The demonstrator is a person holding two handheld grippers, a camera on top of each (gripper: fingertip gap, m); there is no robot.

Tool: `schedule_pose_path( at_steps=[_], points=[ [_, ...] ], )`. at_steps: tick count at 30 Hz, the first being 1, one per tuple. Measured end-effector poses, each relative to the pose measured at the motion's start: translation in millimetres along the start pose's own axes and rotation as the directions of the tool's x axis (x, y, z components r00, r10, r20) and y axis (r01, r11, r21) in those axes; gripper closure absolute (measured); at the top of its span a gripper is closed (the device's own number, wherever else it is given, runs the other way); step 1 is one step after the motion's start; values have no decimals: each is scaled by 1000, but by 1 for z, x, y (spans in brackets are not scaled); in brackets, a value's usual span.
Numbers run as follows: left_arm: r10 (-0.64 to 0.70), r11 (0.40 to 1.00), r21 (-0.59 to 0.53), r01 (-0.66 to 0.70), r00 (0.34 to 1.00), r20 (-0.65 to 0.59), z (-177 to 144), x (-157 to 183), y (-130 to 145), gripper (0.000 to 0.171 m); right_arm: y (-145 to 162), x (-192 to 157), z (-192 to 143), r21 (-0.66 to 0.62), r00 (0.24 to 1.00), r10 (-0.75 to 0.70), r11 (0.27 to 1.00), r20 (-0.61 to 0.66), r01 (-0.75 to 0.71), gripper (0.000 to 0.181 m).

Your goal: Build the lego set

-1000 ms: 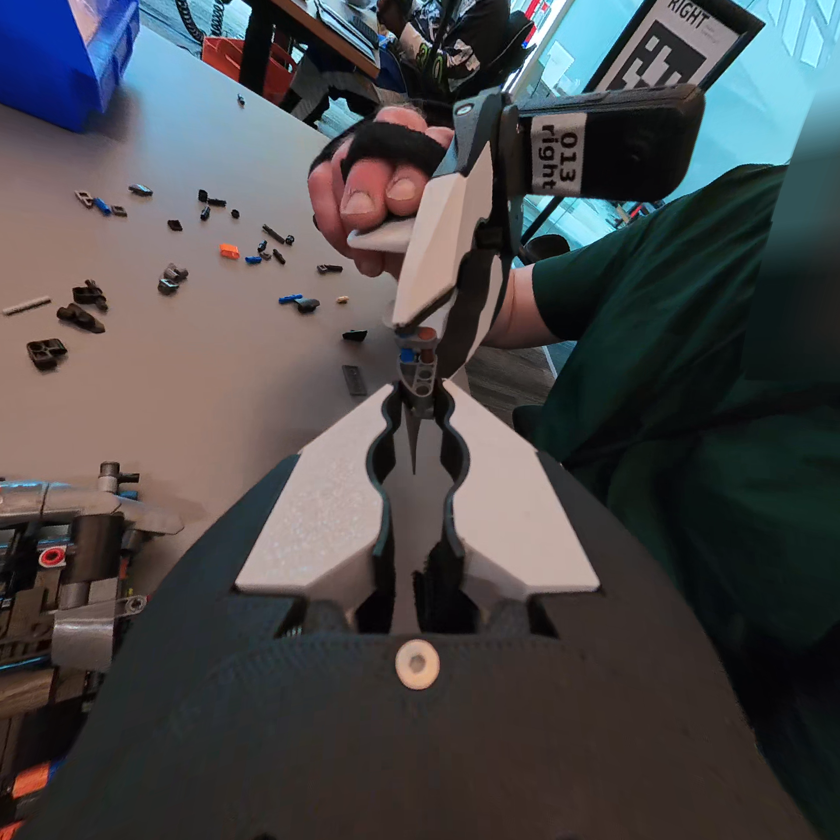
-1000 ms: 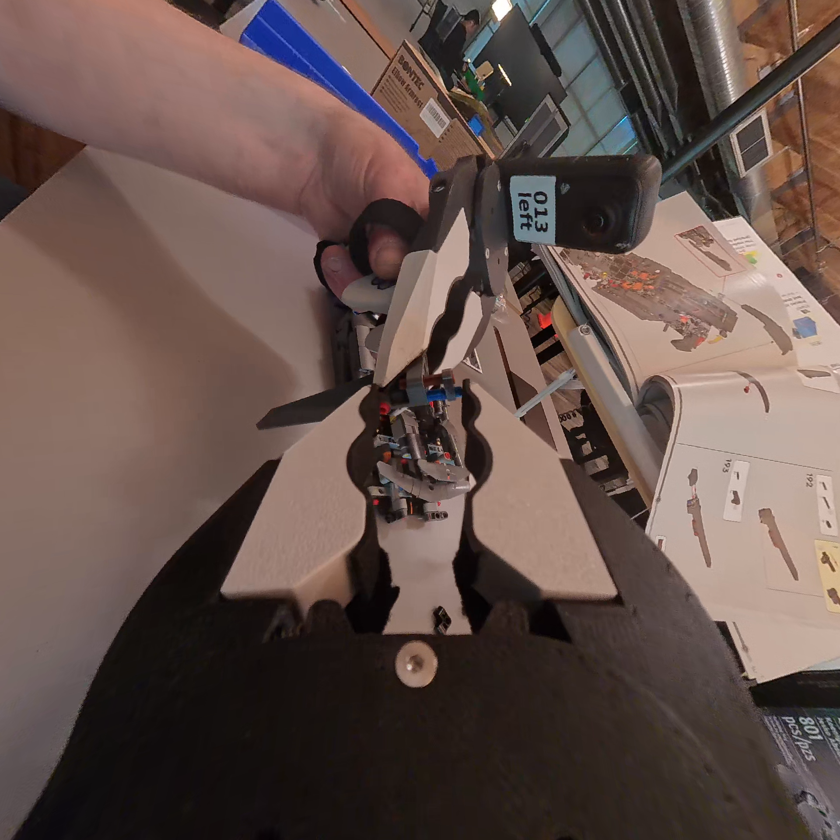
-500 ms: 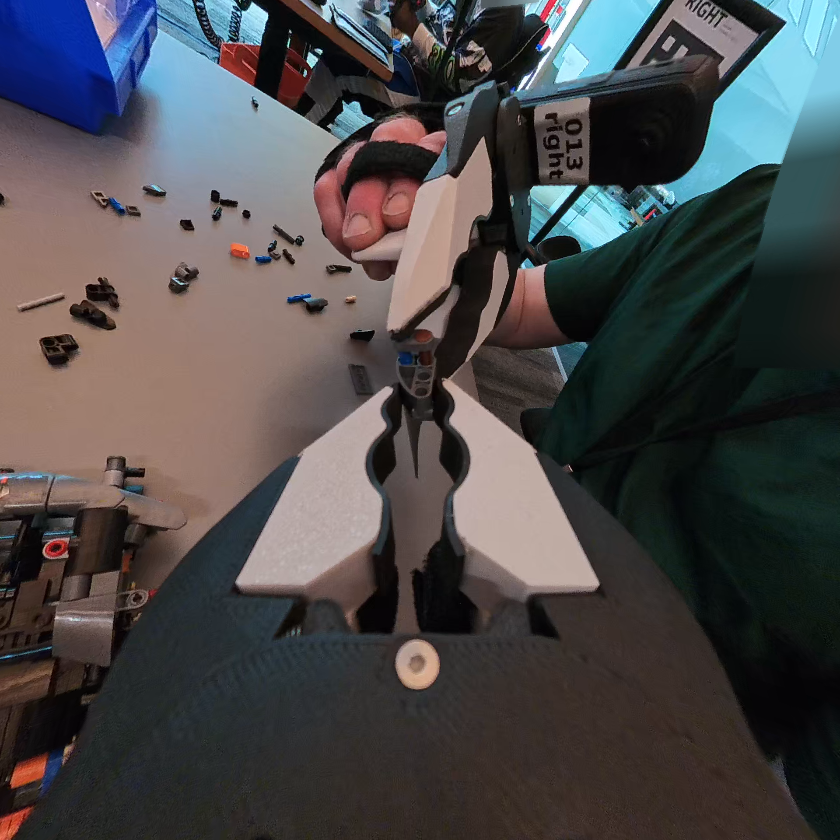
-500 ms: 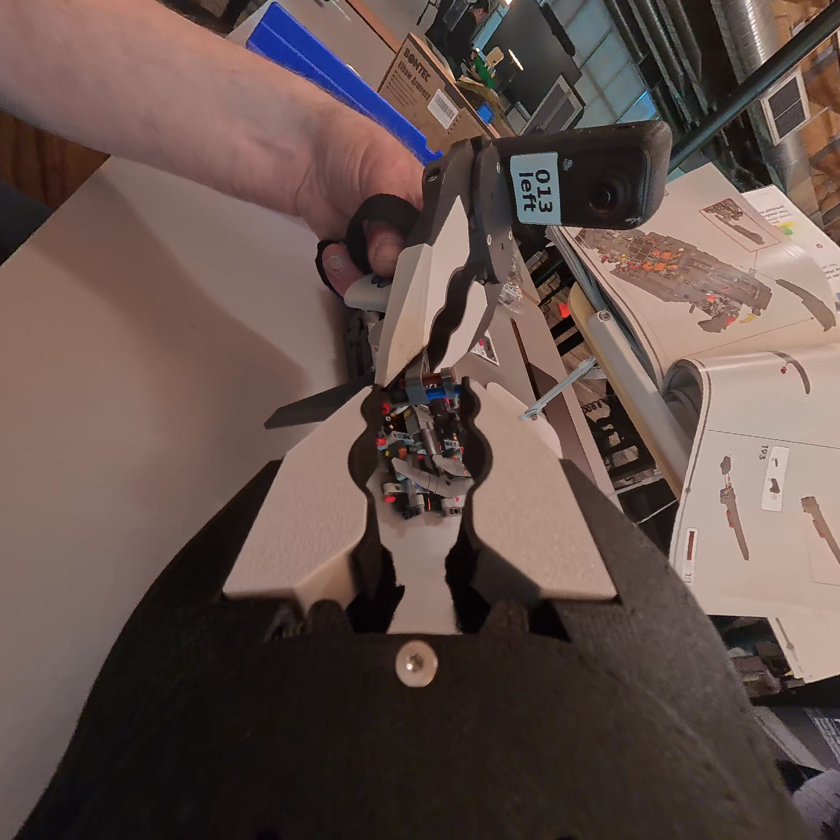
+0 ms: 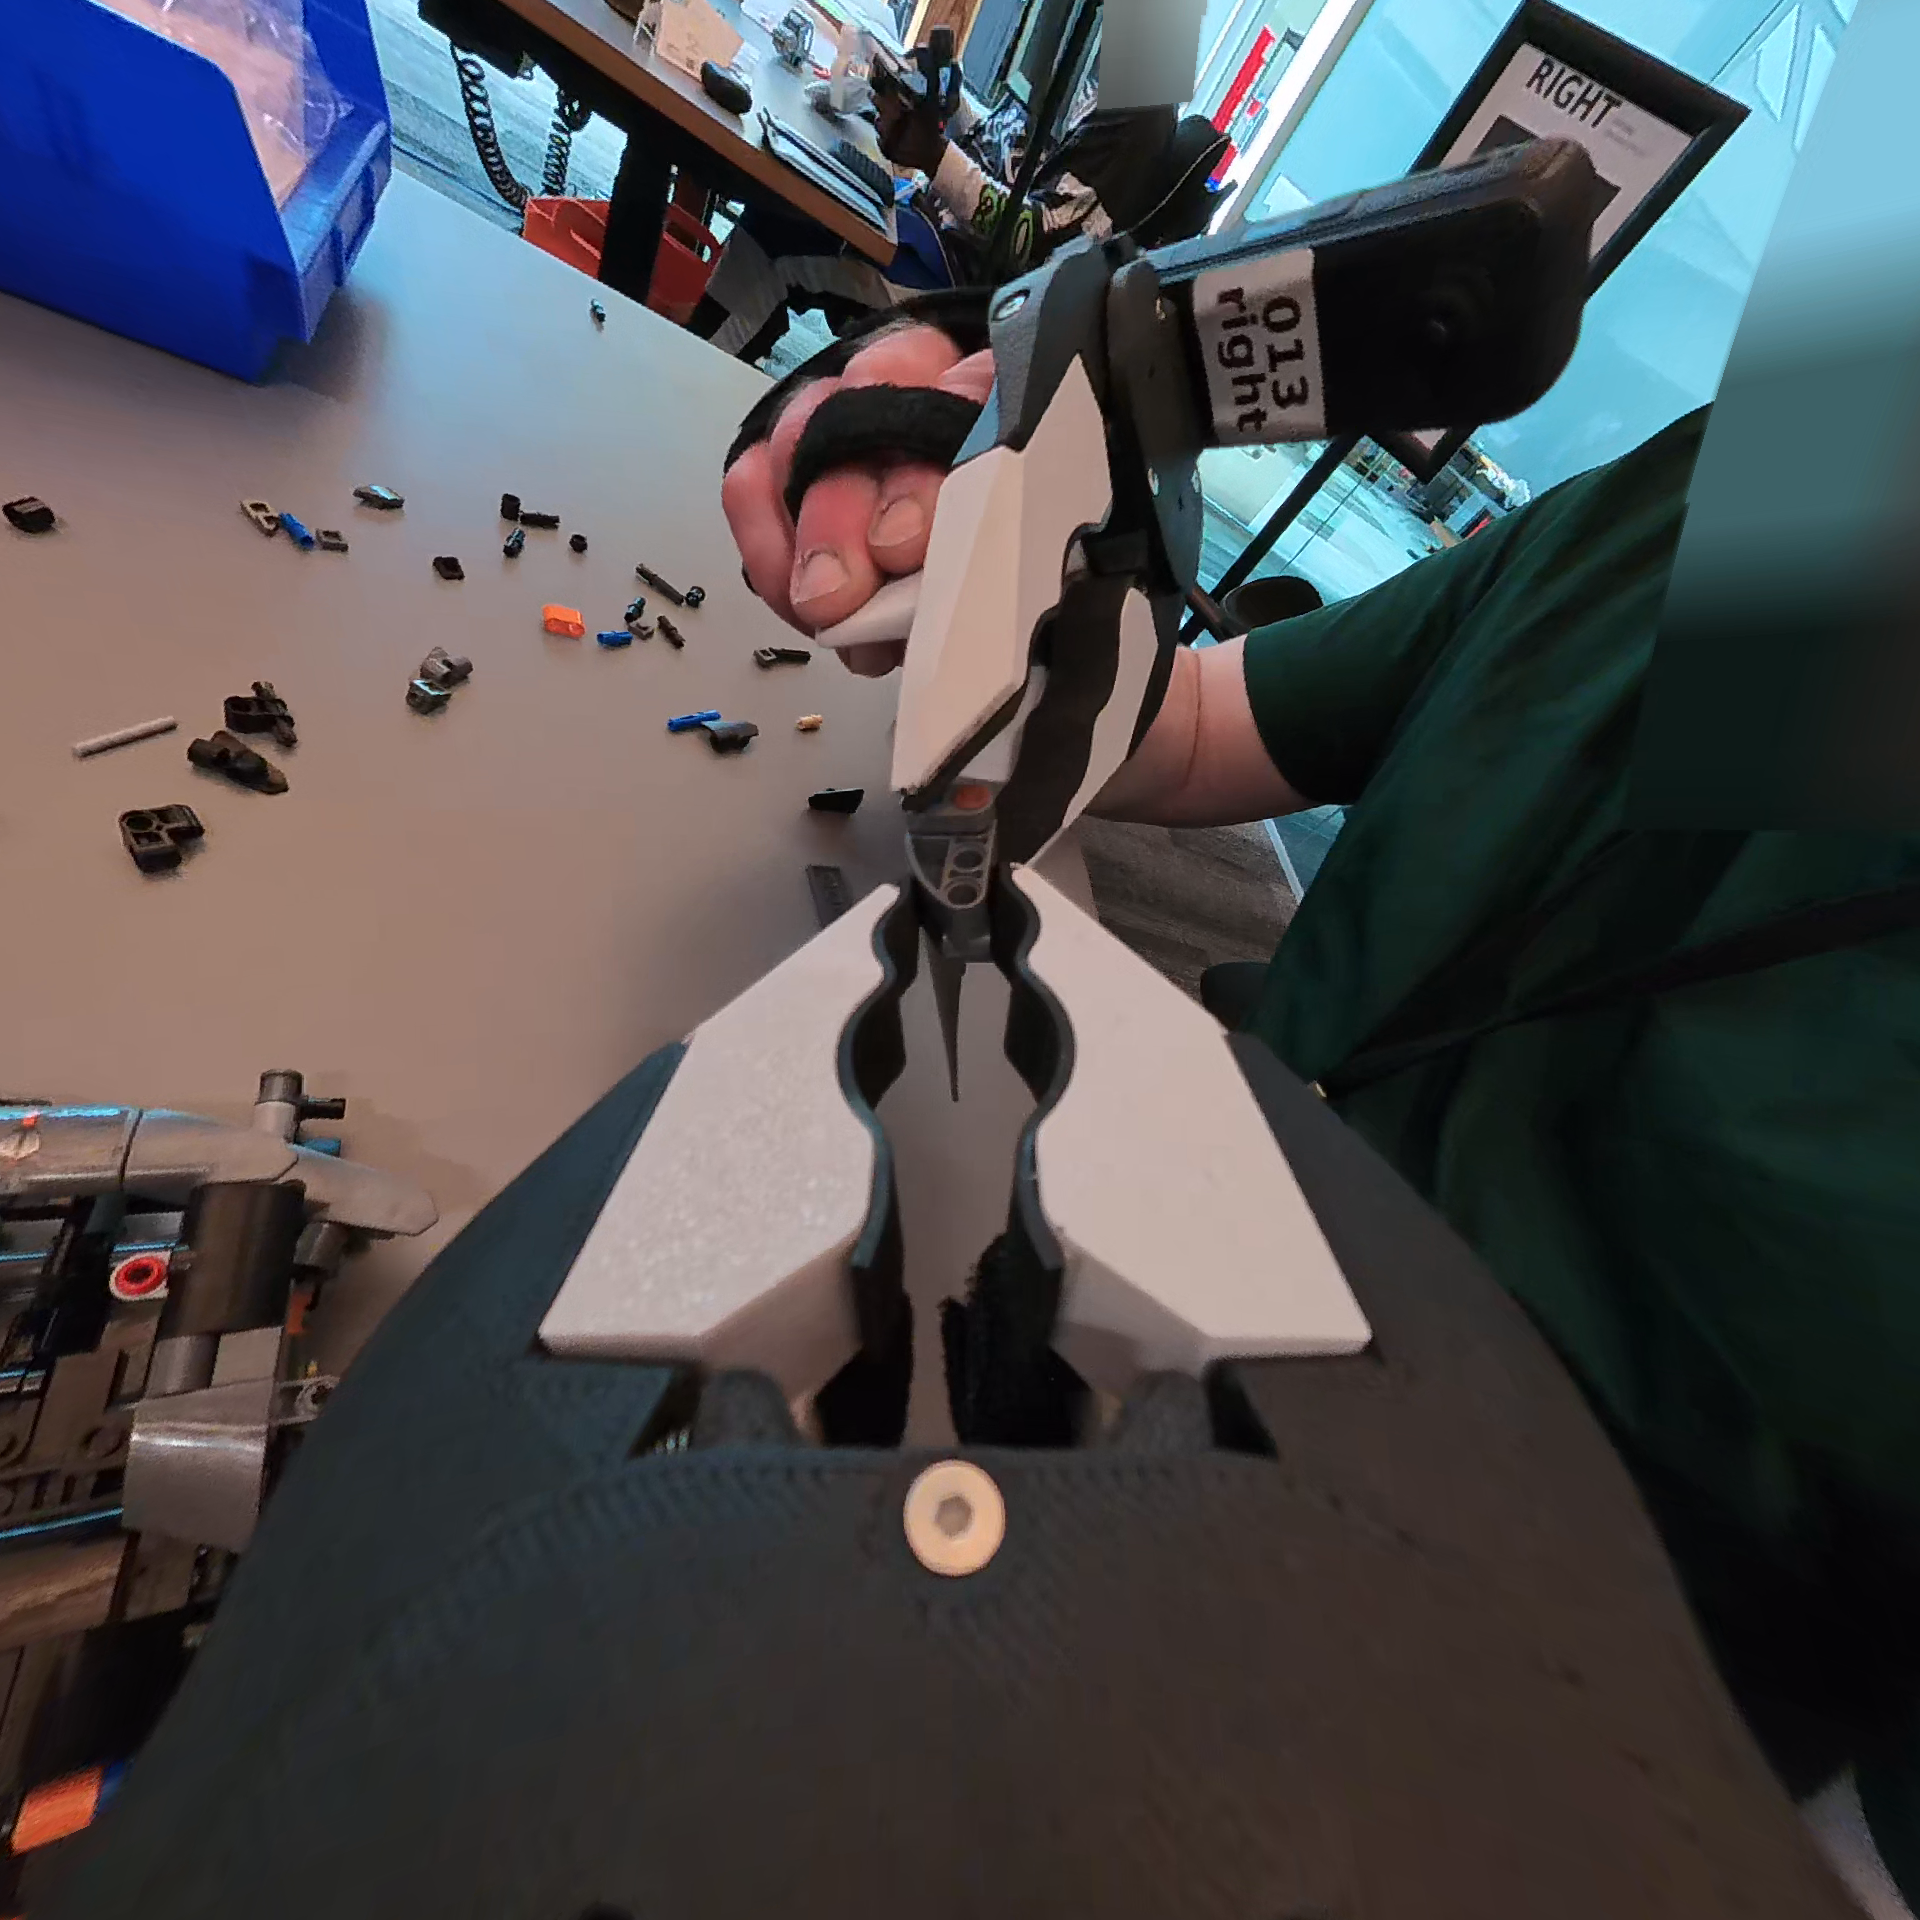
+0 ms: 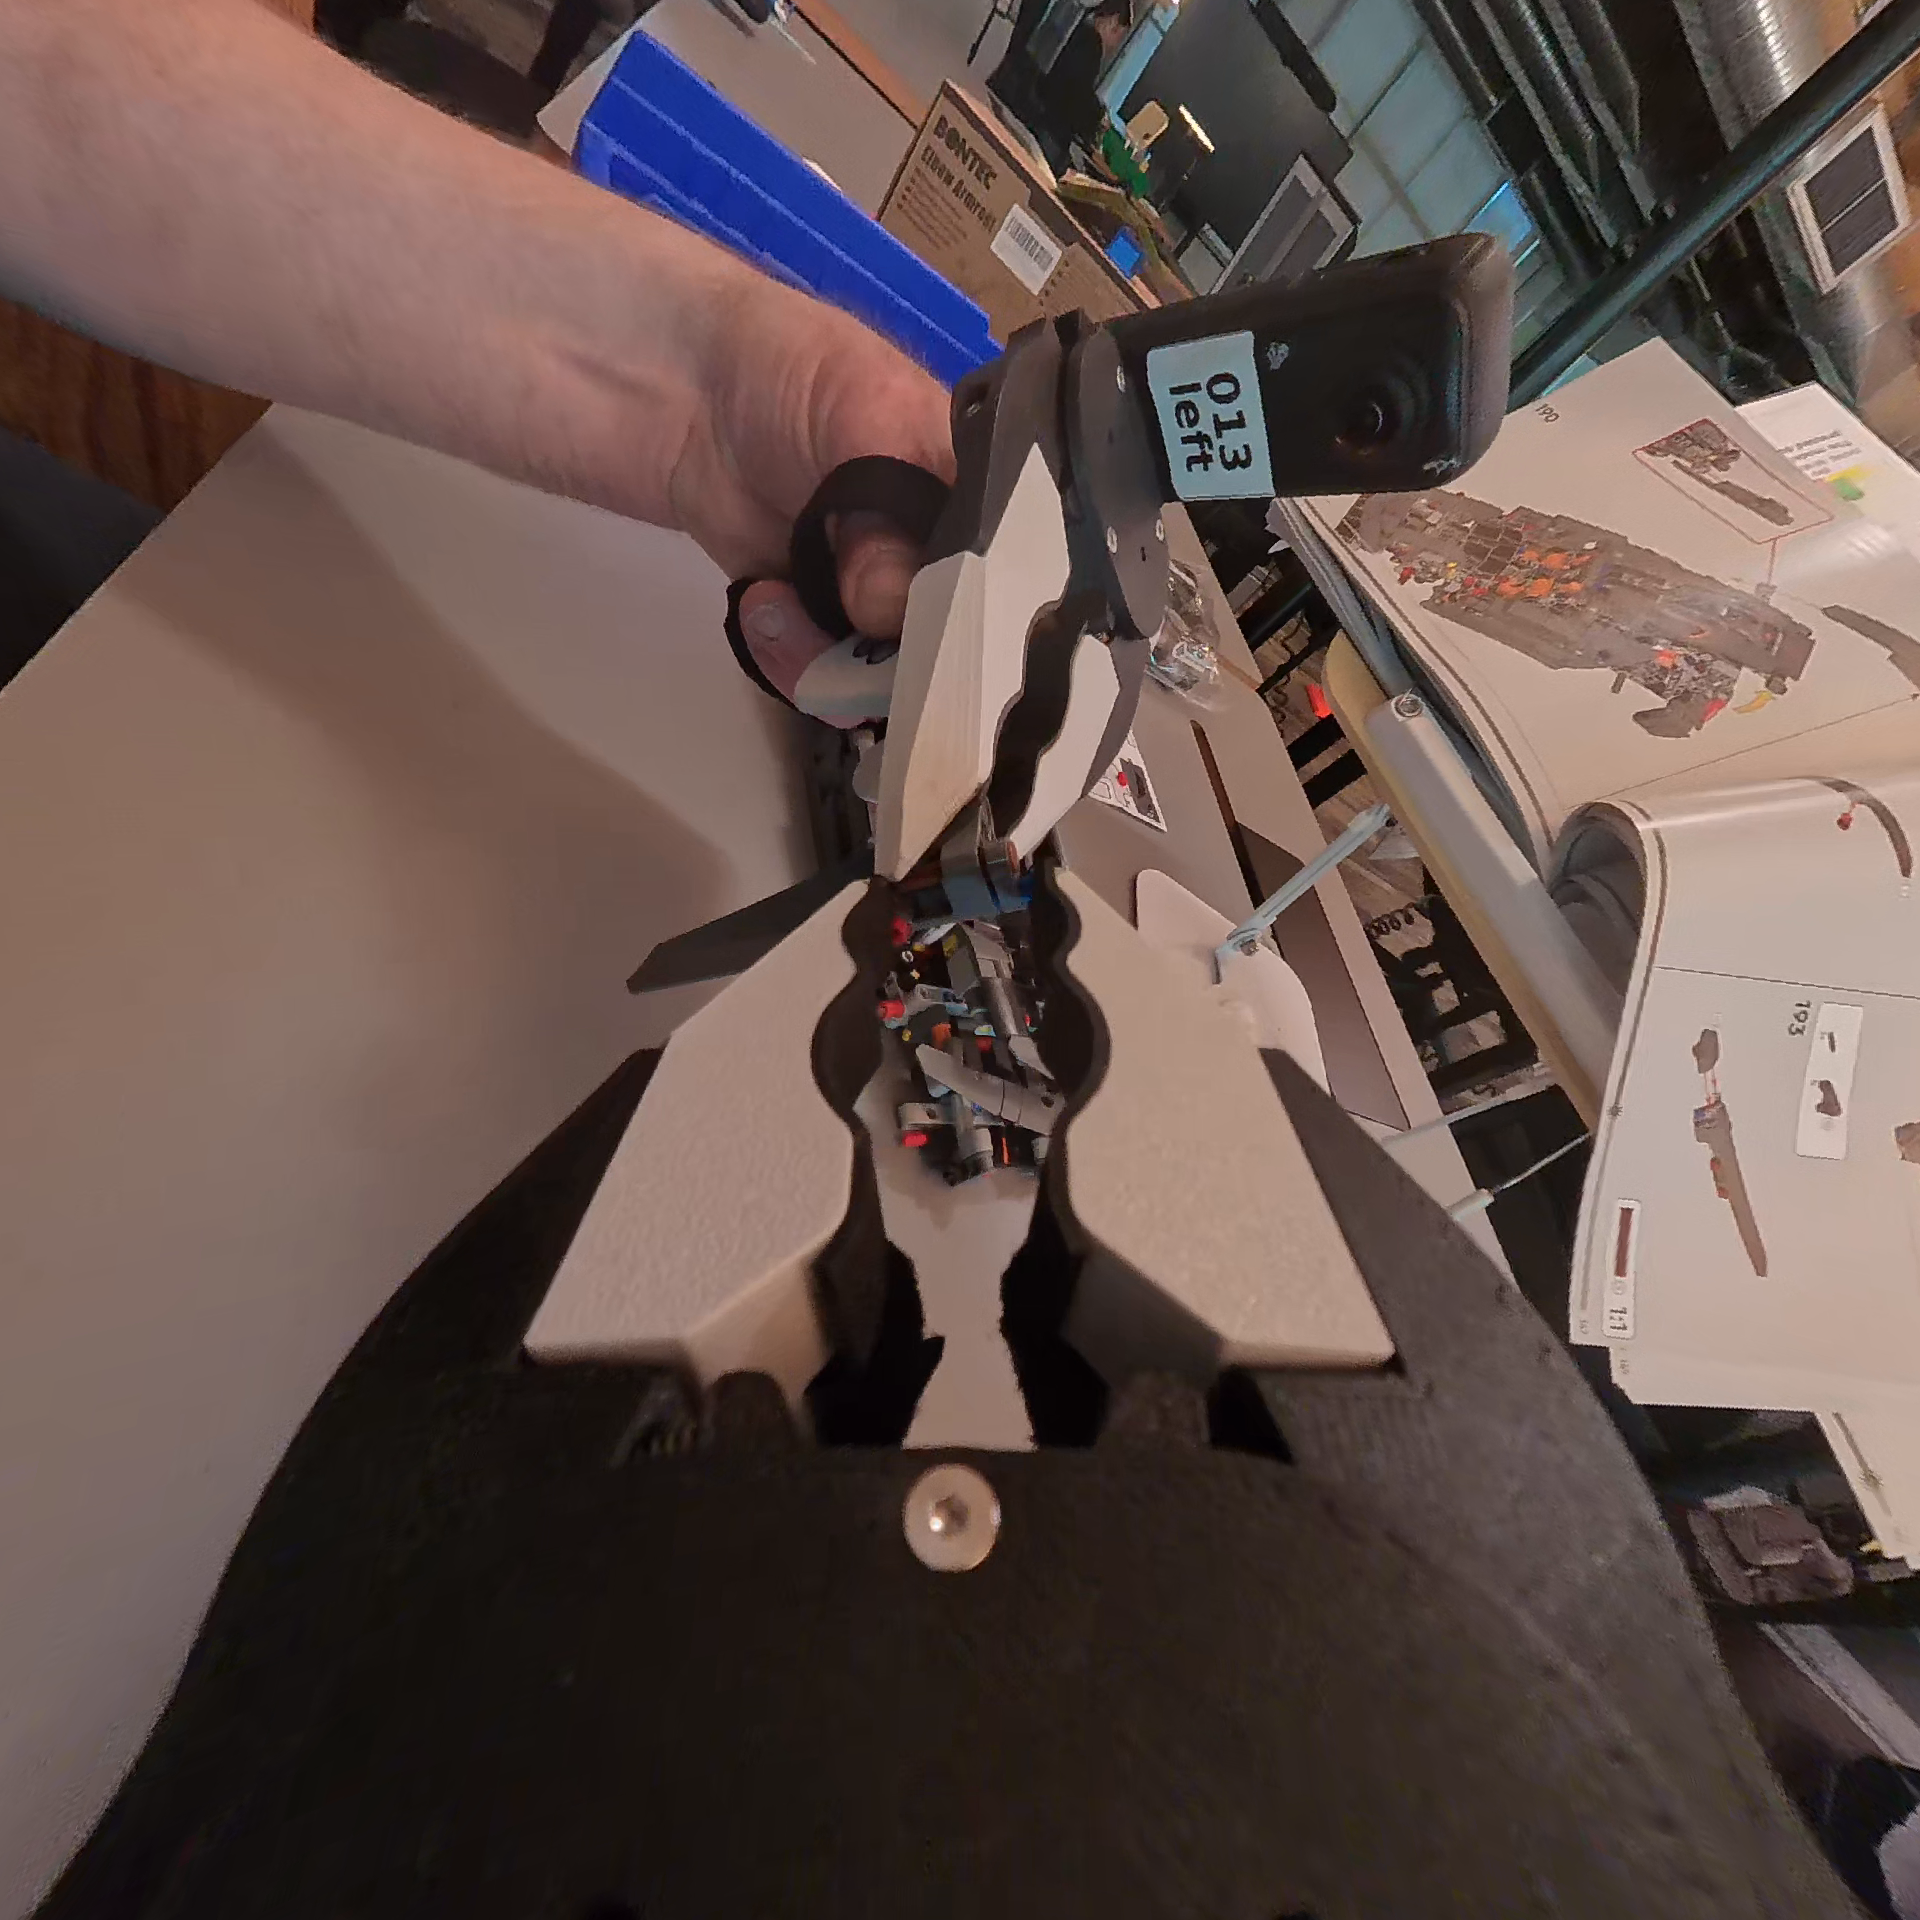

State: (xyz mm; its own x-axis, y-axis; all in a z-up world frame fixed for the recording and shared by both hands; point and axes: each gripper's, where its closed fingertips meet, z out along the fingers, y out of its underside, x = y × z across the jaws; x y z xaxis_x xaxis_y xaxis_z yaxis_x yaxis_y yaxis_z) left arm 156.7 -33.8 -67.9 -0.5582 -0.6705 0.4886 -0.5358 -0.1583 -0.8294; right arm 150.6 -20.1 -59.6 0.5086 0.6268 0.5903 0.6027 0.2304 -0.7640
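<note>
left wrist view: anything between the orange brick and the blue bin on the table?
Yes: small loose black and blue pieces lie on the table between the orange brick and blue bin.

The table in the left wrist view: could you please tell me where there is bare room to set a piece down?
The table is bare between the loose pieces farther off and the half-built model at near left. Another bare stretch lies between the blue bin and those pieces. The band of loose pieces is crowded, as is the spot where both grippers meet.
</note>
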Motion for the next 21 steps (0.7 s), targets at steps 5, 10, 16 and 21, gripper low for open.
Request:
schedule_pose_path(
  at_steps=[5, 10, 16, 21],
  points=[
    [-40, 999, 29, 40, 999, -10, -1, 0, -4, 160, -2, 3, -1, 15, 1000, 3, 1000, -13, -3, 156],
    [-73, 997, 29, 74, 997, -24, -1, 1, -5, 160, -7, 2, -5, 10, 993, -106, 994, -47, 107, 157],
    [-69, 998, -6, 69, 998, -1, 1, 2, -3, 160, -6, 0, -6, 1, 993, -115, 993, -33, 115, 159],
    [-47, 997, -64, 49, 998, 40, 6, 0, 3, 160, -3, 0, -8, -34, 993, -117, 993, -22, 116, 174]
  ],
)
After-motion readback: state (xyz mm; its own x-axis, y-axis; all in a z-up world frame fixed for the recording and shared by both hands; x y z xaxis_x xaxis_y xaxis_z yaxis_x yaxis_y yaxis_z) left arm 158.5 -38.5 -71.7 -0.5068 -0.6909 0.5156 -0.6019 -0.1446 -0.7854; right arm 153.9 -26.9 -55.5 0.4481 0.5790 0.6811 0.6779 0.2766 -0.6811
